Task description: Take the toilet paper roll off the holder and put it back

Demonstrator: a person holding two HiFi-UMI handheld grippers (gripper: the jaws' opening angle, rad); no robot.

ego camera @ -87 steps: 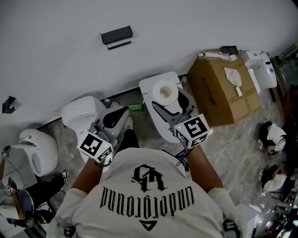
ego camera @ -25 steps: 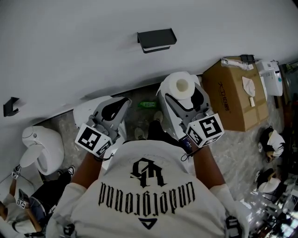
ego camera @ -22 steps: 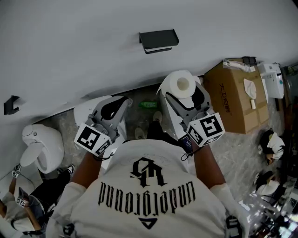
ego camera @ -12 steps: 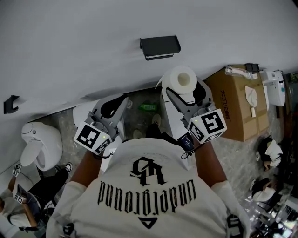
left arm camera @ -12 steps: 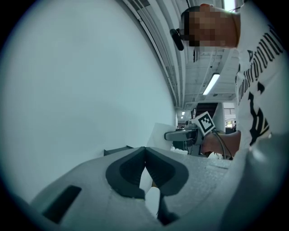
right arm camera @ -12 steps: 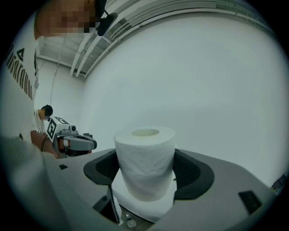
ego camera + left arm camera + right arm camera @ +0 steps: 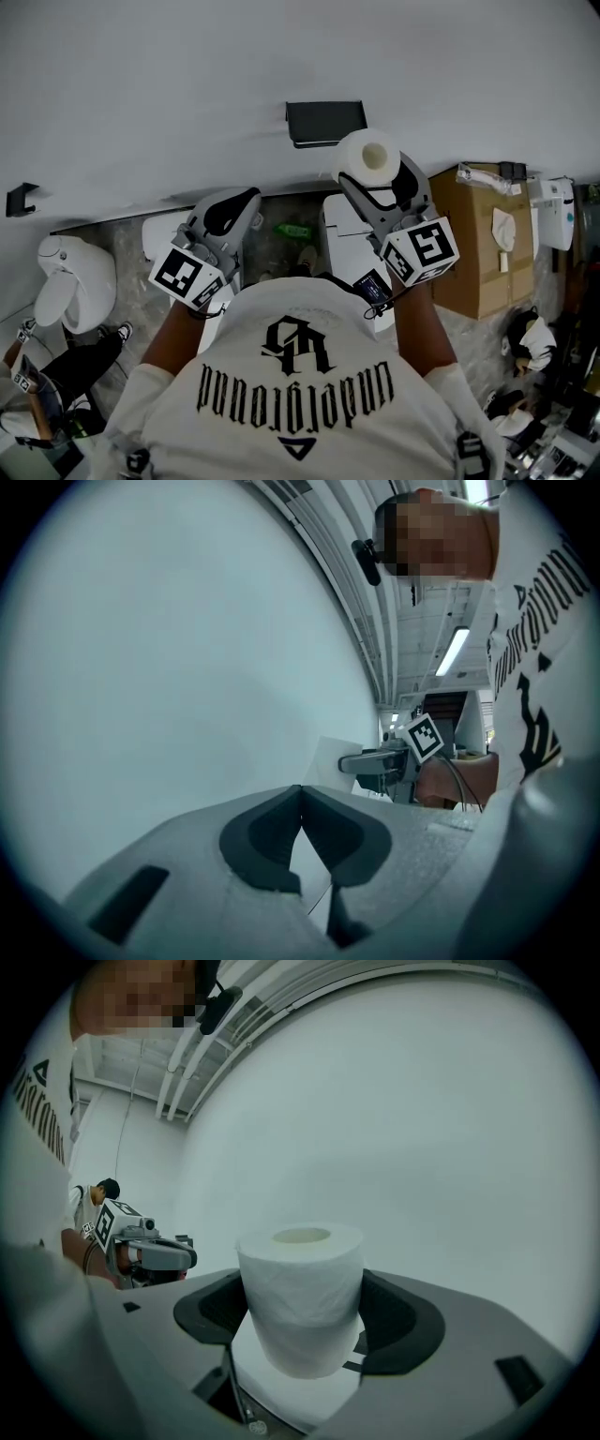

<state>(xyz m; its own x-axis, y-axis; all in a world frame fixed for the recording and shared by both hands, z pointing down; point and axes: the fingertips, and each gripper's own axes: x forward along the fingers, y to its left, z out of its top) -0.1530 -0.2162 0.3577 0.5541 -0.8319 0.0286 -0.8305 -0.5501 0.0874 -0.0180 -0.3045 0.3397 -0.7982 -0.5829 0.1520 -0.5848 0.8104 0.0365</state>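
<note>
One black holder [image 7: 325,122] hangs on the white wall [image 7: 141,94].

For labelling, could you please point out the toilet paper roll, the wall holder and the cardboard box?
toilet paper roll [image 7: 302,1312]: right gripper view, its paper side.
wall holder [image 7: 325,122]: head view, its dark top.
cardboard box [image 7: 481,242]: head view, its top face.

One roll [image 7: 372,157], one holder [image 7: 325,122], one box [image 7: 483,239].
</note>
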